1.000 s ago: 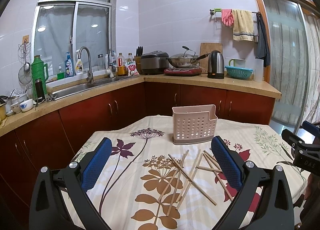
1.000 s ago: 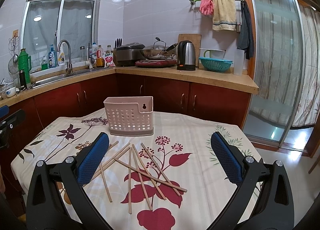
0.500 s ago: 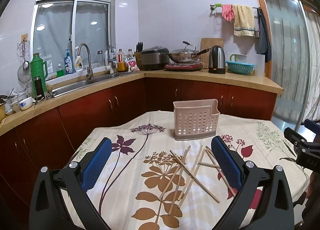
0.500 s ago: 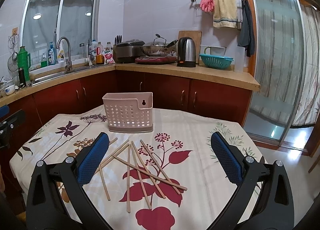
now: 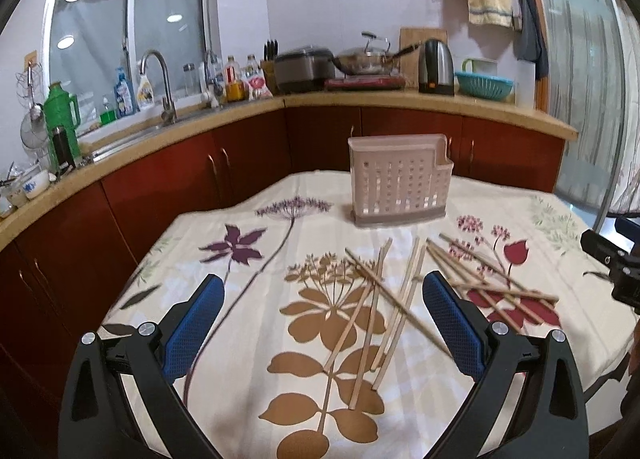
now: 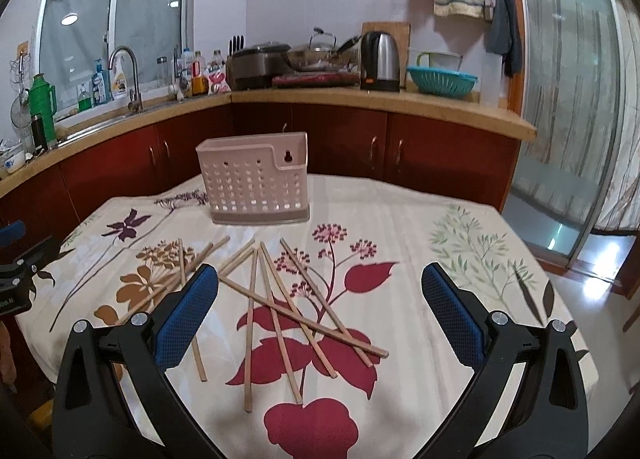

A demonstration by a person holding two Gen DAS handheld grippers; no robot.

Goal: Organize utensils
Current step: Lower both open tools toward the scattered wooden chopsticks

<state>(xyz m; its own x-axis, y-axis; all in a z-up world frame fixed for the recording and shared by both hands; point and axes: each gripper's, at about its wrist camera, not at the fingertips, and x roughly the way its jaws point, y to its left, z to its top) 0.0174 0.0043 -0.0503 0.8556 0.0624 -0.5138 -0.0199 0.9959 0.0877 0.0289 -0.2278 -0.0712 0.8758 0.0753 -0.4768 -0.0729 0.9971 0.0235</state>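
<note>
Several wooden chopsticks lie scattered and crossed on the floral tablecloth, also spread out as chopsticks in the right wrist view. A pink perforated utensil holder stands upright beyond them; the same holder shows in the right wrist view. My left gripper hovers open above the chopsticks' left part, nothing between its blue pads. My right gripper hangs open over the right part of the pile, also holding nothing.
The table carries a cream cloth with leaf prints. Dark red cabinets and a counter with sink, kettle, wok and bottles run behind. A glass sliding door is at the right. The right gripper's body shows at the left view's edge.
Both grippers have tilted down and moved closer to the table, so the chopsticks sit higher between the fingers. The chopsticks and holder have not moved.
</note>
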